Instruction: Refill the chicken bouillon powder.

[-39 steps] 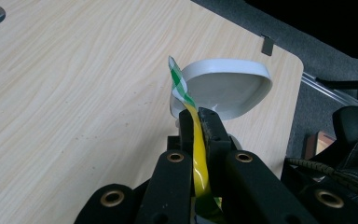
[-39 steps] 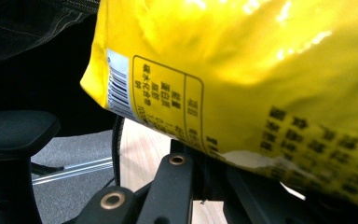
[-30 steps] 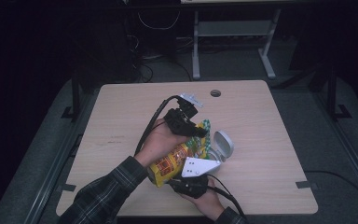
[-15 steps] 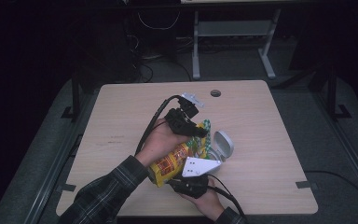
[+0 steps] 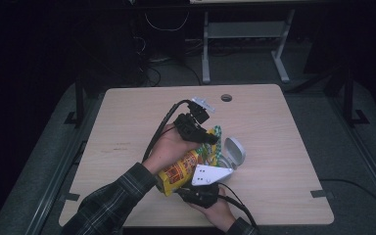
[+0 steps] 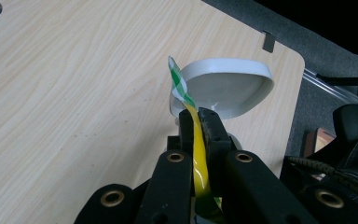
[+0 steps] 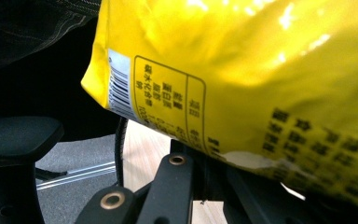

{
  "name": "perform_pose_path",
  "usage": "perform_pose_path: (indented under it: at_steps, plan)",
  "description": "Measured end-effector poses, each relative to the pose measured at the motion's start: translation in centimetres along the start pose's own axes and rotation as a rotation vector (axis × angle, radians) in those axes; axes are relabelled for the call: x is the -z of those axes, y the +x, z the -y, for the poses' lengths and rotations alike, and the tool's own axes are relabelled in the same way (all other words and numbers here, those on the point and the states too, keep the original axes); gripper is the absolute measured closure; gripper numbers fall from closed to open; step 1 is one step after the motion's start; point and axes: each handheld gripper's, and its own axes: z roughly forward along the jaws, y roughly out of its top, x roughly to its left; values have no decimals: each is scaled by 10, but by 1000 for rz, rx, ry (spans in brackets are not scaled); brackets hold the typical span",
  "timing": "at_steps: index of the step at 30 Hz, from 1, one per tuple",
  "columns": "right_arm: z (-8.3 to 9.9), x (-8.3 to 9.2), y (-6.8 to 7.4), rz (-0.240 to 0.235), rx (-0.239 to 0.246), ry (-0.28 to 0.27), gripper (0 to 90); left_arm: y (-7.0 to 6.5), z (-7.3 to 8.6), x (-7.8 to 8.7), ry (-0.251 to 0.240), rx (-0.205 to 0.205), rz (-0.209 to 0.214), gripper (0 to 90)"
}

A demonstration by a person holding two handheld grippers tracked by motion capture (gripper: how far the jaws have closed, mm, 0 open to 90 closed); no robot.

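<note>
A yellow snack bag (image 5: 182,168) with a green-and-white checked top seal hangs between my two grippers over the middle of the wooden table (image 5: 127,127). In the left gripper view my left gripper (image 6: 196,122) is shut on the bag's thin top edge (image 6: 198,156), and the checked tip sticks out past the jaws. From above, the left gripper (image 5: 209,138) sits at the bag's upper end. My right gripper (image 5: 199,185), under its grey plate, holds the lower end. Its own view shows the printed yellow bag (image 7: 242,70) close up, with the right gripper (image 7: 201,148) shut on the bag's bottom seam; one jaw is hidden behind the bag.
A white bowl (image 5: 234,152) lies tipped on the table just right of the bag, close beyond the left jaws (image 6: 226,86). A round cable hole (image 5: 226,98) sits near the far edge. A black chair arm (image 7: 18,135) is near the table's front edge.
</note>
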Motion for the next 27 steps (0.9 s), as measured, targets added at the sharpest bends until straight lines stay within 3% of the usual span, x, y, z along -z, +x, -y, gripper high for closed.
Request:
perform_pose_path:
  at_steps: [27]
  plan:
    - [0,2,1,5,5,-4,900,0,-3,-4,19,0,28,899]
